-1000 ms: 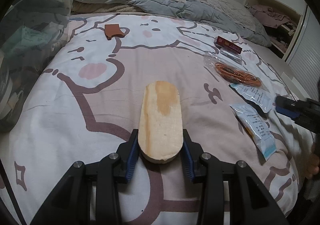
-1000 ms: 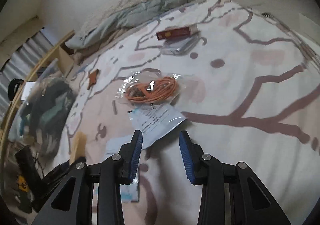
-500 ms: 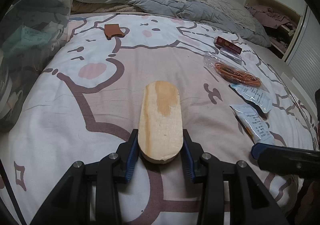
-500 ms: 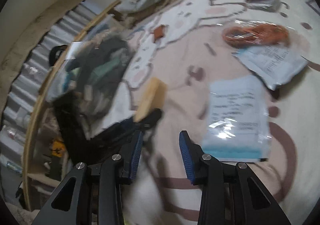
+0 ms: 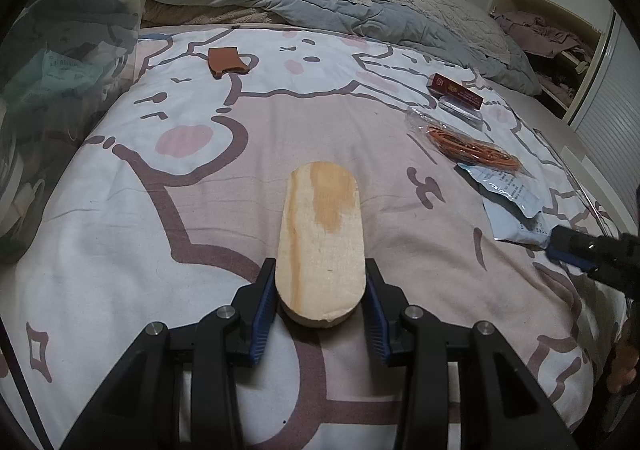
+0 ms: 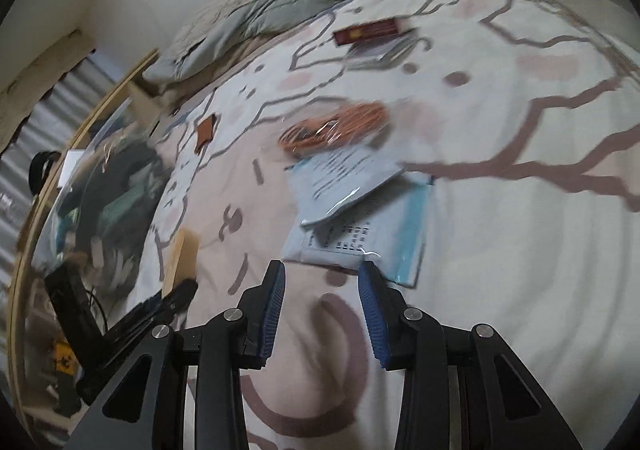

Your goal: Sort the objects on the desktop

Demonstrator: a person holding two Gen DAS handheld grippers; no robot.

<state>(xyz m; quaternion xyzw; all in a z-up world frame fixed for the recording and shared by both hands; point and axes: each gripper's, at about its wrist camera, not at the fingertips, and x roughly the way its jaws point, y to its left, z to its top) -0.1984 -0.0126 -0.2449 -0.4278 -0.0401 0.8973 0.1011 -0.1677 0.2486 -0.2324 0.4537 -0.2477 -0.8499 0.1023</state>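
Left gripper (image 5: 320, 304): it holds the wood block (image 5: 322, 238) by its near end. The blue pads press on both long sides. The block sticks out in front, over the bed cover (image 5: 120, 270), with its far end tipped toward the middle of the bed.

Right gripper (image 6: 322, 306): its jaws stand apart with nothing between them. It points down at the bed cover. The right fingertip (image 6: 366, 270) is just at the near edge of the blue pouch (image 6: 376, 238); I cannot tell if it touches.

Blue pouch: it lies flat on the cover. A white pouch (image 6: 340, 173) lies partly on top of its far end.

Orange cord (image 6: 336, 125): it is coiled in a clear bag, just past the white pouch.

Red box (image 6: 370, 31): it lies far back on the bed, near the grey blanket (image 5: 304, 5). A small clear pack (image 5: 460, 107) lies right beside it.

Brown piece (image 5: 226, 61): it lies alone at the far left of the bed, well apart from the other things.

Clear bin (image 5: 60, 61): it stands at the left side of the bed, full of dark clothes and bags.

Shelf (image 5: 548, 33): it is at the far right, with pinkish clothes heaped on it.

Right view: it is blurred, so small print on the pouches cannot be read.
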